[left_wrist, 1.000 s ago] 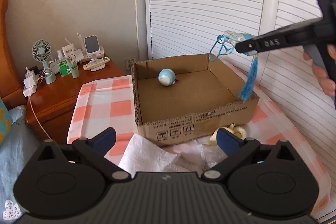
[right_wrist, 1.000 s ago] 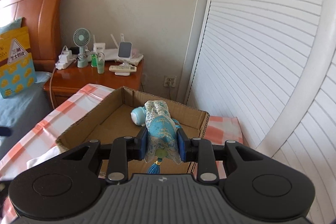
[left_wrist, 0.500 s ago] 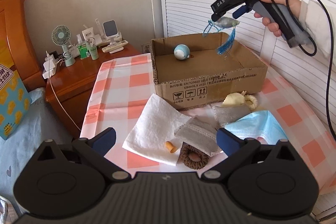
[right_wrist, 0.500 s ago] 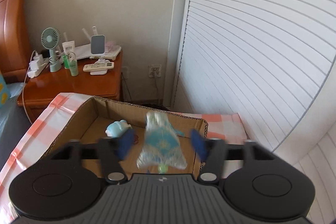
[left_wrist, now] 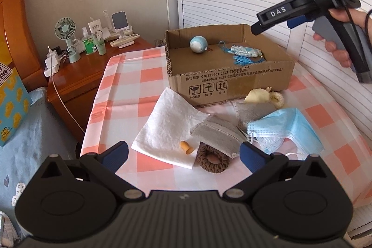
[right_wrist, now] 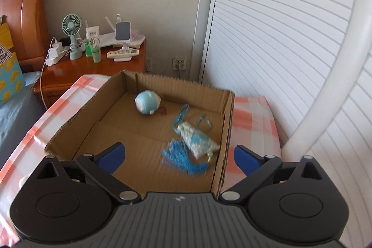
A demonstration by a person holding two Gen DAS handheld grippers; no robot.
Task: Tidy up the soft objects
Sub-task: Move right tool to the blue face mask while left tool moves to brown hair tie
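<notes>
A cardboard box (left_wrist: 230,83) stands on the checked tablecloth; it also shows in the right wrist view (right_wrist: 69,131). Inside lie a blue tasselled sachet (right_wrist: 197,140) (left_wrist: 244,52) and a round blue plush (right_wrist: 147,105) (left_wrist: 198,44). My right gripper (right_wrist: 177,157) is open and empty above the box's near right side; it shows in the left wrist view (left_wrist: 274,20). My left gripper (left_wrist: 183,155) is open and empty above a brown scrunchie (left_wrist: 212,158), an orange earplug (left_wrist: 186,147), a white cloth (left_wrist: 169,124), grey pouches (left_wrist: 216,134), a blue face mask (left_wrist: 286,129) and a cream scrunchie (left_wrist: 275,99).
A wooden nightstand (left_wrist: 76,76) to the left holds a small fan (left_wrist: 66,41), bottles and a remote. A bed (left_wrist: 30,143) lies at the far left. White louvred doors (right_wrist: 290,38) stand behind and right of the table.
My right gripper opened and let go of the sachet, which dropped into the box. My left gripper pulled back from the box, so the cloths and mask came into view.
</notes>
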